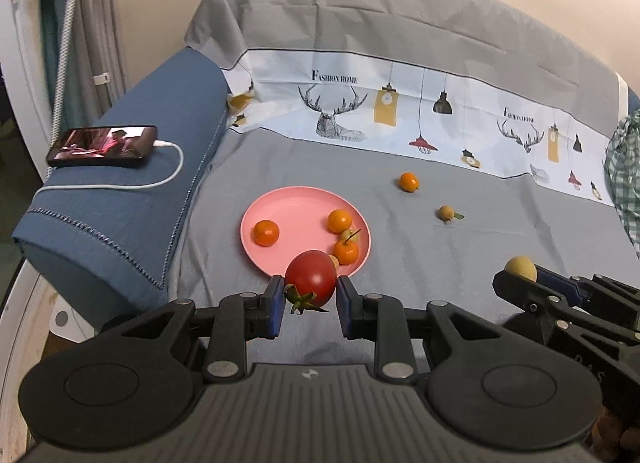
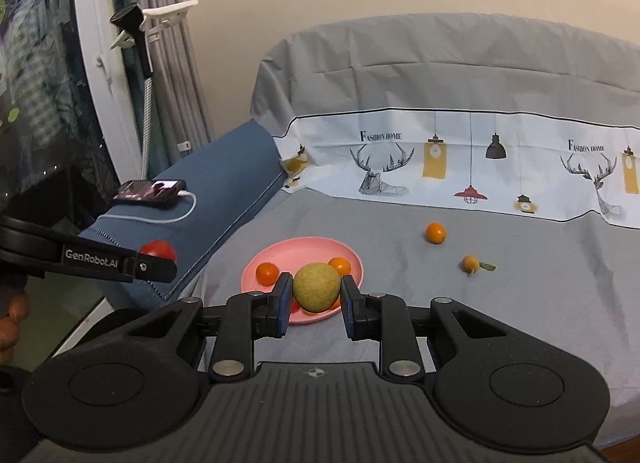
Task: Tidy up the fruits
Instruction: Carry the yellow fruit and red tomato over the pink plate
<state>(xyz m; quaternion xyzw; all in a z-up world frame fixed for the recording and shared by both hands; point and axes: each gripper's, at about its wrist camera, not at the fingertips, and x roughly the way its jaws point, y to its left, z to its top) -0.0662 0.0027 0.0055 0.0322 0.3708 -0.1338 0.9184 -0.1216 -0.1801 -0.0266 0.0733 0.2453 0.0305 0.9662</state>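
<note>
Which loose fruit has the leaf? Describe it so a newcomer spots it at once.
Start at the pink plate on the grey sheet. To its right, two small fruits lie loose on the sheet: an orange farther back and a duller tan fruit nearer the camera. The tan fruit is the one: it alone has a green leaf sticking out at its side.
</note>
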